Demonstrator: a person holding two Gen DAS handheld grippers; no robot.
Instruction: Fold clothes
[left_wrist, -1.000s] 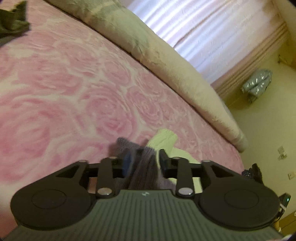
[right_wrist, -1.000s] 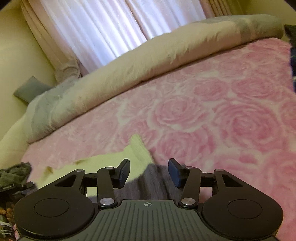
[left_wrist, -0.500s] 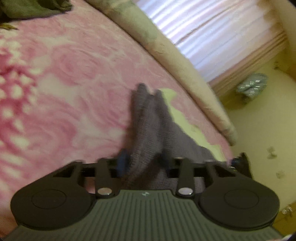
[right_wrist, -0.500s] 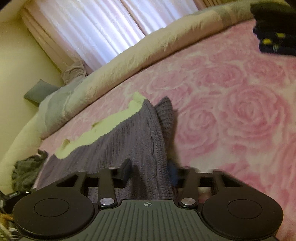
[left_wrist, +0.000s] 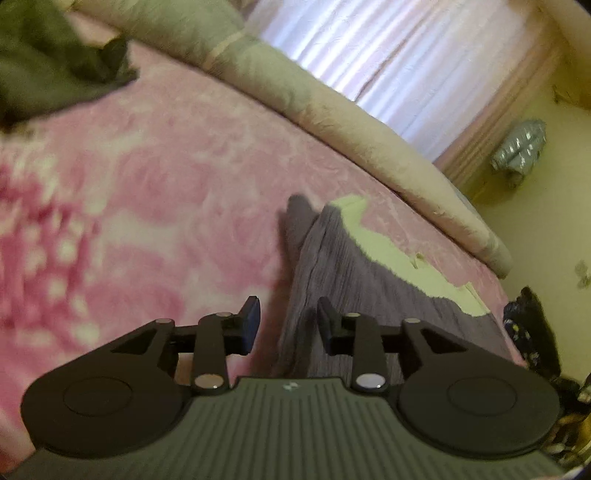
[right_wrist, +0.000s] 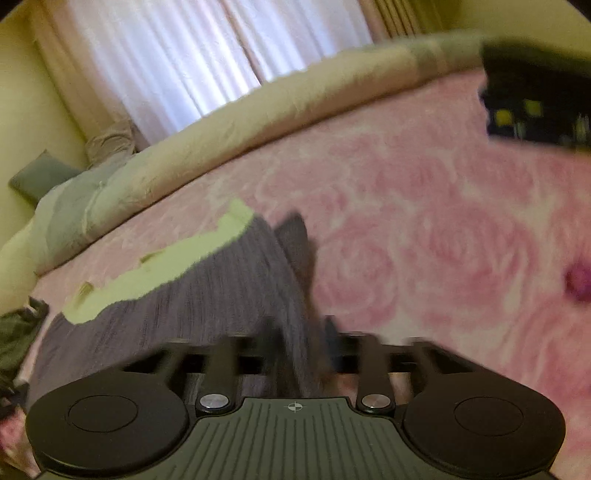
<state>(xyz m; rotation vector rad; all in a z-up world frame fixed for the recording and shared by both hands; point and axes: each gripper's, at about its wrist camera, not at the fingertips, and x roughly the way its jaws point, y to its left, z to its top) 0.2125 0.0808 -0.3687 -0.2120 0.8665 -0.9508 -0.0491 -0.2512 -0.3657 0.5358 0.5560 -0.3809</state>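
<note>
Two grippers, both over the purple knit on your pink rose bed (left_wrist: 155, 192).
Your left gripper (left_wrist: 286, 319) has just spread its fingers, and the purple knit garment (left_wrist: 343, 273) lies loose between them. Your right gripper (right_wrist: 299, 339) has been opening too; blur hides whether its fingers touch. A pale yellow garment (right_wrist: 177, 258) peeks from underneath.

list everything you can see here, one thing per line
purple knit garment: one, grey-purple, folded on the bedspread, near edge between both grippers' jaws
yellow-green cloth: one, pale, showing beyond the garment's far edge
bedspread: one, pink rose print
duvet: one, cream, rolled along the bed's far side
dark clothes: black with yellow marks, on the bedspread
olive clothing: dark green heap
curtains: white
left gripper: black, jaws just opened, off the garment
right gripper: black, blurred, jaws just opened
</note>
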